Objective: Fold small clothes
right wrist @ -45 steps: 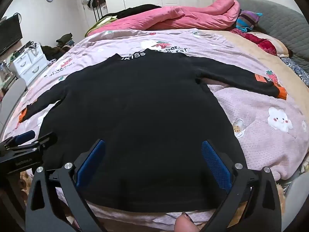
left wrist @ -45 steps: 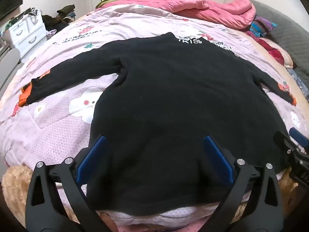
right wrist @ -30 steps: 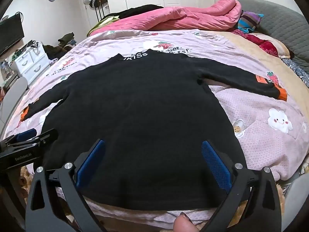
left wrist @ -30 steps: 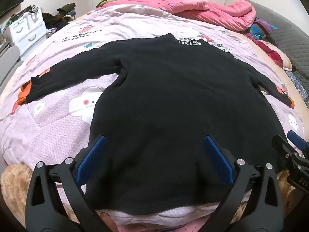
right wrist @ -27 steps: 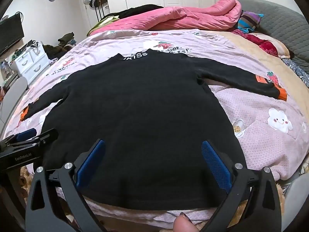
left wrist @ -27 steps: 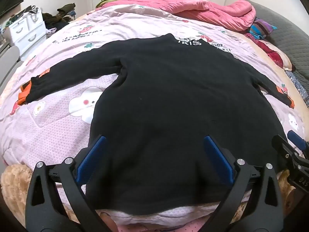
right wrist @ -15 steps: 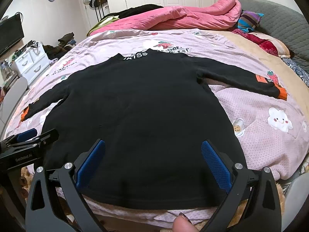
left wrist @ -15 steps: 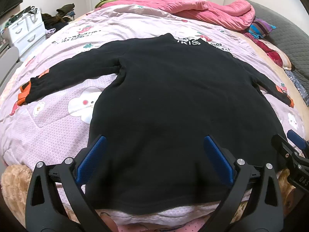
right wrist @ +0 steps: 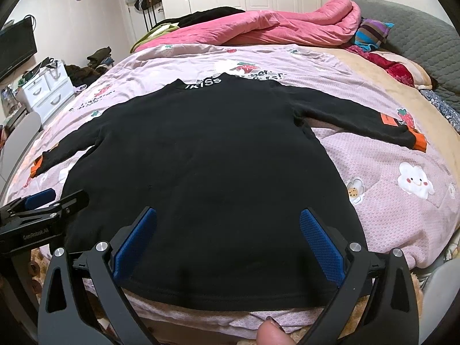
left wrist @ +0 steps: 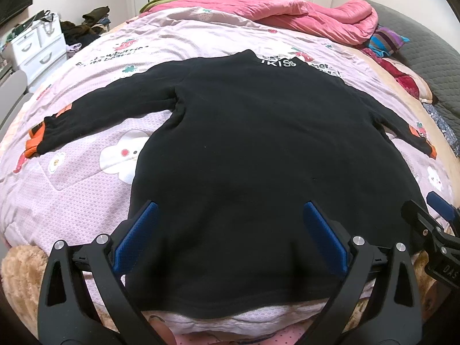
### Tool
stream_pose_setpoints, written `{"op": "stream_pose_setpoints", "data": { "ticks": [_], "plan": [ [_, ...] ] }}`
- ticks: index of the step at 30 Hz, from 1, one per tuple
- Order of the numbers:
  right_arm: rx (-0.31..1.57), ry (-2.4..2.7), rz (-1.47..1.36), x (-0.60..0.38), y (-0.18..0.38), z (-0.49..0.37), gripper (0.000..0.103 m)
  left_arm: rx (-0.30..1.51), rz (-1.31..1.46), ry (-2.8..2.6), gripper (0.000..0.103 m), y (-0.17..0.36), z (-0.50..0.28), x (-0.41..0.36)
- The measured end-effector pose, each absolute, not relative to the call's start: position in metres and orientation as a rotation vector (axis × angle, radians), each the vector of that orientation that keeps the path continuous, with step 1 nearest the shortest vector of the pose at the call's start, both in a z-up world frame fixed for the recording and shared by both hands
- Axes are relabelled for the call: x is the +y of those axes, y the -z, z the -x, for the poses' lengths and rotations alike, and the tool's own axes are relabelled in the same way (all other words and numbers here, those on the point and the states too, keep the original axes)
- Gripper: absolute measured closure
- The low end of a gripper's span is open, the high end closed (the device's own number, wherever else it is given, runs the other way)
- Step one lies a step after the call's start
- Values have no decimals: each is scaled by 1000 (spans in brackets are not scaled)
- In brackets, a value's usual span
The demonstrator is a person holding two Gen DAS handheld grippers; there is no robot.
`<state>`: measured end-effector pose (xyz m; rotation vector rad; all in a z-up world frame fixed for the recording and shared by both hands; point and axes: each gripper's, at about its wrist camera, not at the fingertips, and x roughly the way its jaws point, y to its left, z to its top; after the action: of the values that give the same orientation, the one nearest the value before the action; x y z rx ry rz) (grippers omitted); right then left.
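A small black long-sleeved top (left wrist: 258, 149) lies flat on the bed, collar away from me, both sleeves spread out, orange cuffs at the sleeve ends. It also shows in the right wrist view (right wrist: 207, 166). My left gripper (left wrist: 230, 230) is open and empty, hovering over the hem's left part. My right gripper (right wrist: 228, 233) is open and empty over the hem's right part. Each gripper shows at the edge of the other's view: the right one (left wrist: 431, 224) and the left one (right wrist: 43, 204).
The bed has a pink patterned quilt (right wrist: 388, 172). A pink duvet (right wrist: 258, 26) and pillows are piled at the far end. White drawers (right wrist: 46, 92) and a clothes heap stand at the left. A tan fuzzy blanket (left wrist: 20, 270) lies at the near edge.
Almost nothing differs. Both grippers stay open over the hem, with only a slight drift of the views.
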<state>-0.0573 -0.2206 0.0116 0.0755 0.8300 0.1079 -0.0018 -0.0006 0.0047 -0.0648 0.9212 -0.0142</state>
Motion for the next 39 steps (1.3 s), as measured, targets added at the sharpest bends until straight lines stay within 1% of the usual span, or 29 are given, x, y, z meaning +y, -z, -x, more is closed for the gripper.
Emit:
{"op": "stream_pose_setpoints", "data": {
  "ticks": [28,39],
  "plan": [
    [829,-102,-60,-220,-13,55,4,922,74,18,9,-5,-3,-2],
    [850,-70,-66,-230,-23,25,4,942,109,15,9,-5,-21,-1]
  ]
}}
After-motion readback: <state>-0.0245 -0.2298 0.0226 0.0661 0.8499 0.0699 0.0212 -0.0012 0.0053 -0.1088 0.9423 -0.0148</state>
